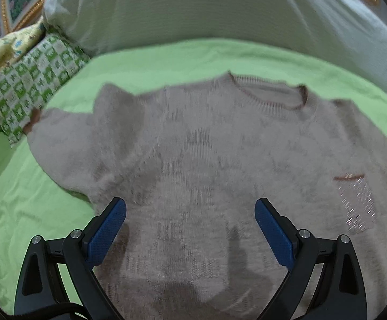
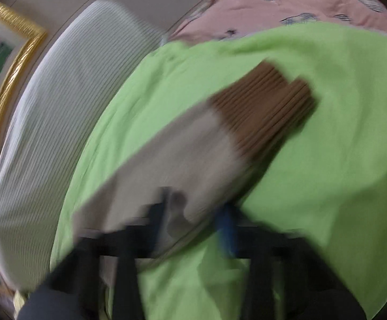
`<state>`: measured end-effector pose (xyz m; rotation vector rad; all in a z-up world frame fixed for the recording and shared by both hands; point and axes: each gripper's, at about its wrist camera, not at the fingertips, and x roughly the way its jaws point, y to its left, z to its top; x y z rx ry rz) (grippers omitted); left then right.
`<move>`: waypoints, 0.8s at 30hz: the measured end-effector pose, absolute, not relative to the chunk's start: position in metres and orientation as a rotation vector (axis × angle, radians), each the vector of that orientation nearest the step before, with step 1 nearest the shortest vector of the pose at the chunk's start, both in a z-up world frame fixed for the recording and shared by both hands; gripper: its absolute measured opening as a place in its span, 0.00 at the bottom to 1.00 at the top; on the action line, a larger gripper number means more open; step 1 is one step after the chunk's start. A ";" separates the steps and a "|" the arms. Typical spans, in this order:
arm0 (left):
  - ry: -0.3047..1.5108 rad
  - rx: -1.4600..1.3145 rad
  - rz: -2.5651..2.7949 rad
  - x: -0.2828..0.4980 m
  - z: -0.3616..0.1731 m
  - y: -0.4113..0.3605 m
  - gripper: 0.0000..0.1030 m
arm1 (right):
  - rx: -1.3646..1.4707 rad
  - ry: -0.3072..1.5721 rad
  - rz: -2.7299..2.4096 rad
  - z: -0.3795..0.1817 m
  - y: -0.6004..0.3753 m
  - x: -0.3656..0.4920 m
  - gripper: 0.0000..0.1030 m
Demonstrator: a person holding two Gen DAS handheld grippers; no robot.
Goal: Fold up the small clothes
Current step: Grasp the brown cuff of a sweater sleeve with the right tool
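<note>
Nearest in the left wrist view, the left gripper [image 1: 190, 229] hovers over the lower body of a fuzzy beige sweater [image 1: 206, 160], its two blue-padded fingers [image 1: 108, 229] spread wide apart with nothing between them. The sweater lies flat and face up on a bright green bedsheet [image 1: 28, 186]. Its long axis runs from the hem near the gripper to the ribbed round collar [image 1: 271, 93] at the far end, so the neck points away toward the pale striped bedding [image 1: 193, 8] heaped along the far side. A brown-trimmed sparkly pocket [image 1: 353, 200] sits on the right of the chest. One sleeve stretches out to the left, and its brown cuff end [image 1: 33, 120] touches a green-and-white checked pillow [image 1: 33, 85]. Farther left, a gold picture frame [image 1: 28, 8] shows at the back.

In the right wrist view everything is smeared by motion. The right gripper [image 2: 196, 218] sits low in the frame with the other sleeve [image 2: 172, 160] running between its dark fingers; the blur hides whether they are pinched on the cloth or only around it. That sleeve slants from near left up to far right across the green sheet, ending in a wide ribbed brown cuff [image 2: 265, 112] that points toward the far right. Beyond it lies a pink patterned cloth [image 2: 287, 8].
</note>
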<state>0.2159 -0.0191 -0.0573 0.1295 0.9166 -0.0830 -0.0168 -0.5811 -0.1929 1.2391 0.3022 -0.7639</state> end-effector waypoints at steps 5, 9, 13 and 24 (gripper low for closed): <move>0.934 0.080 -0.071 0.211 -0.058 -0.004 0.94 | 0.968 0.162 -0.563 -0.085 -0.531 0.023 0.07; 0.919 0.038 -0.078 0.205 -0.042 0.009 0.95 | 0.791 0.157 -0.227 -0.009 -0.440 0.094 0.07; 0.904 0.003 -0.077 0.203 -0.029 0.022 0.95 | 0.683 0.374 0.222 0.013 -0.311 0.202 0.16; 1.041 -0.168 -0.154 0.253 -0.057 0.033 0.95 | 0.622 0.626 0.051 -0.069 -0.276 0.211 0.59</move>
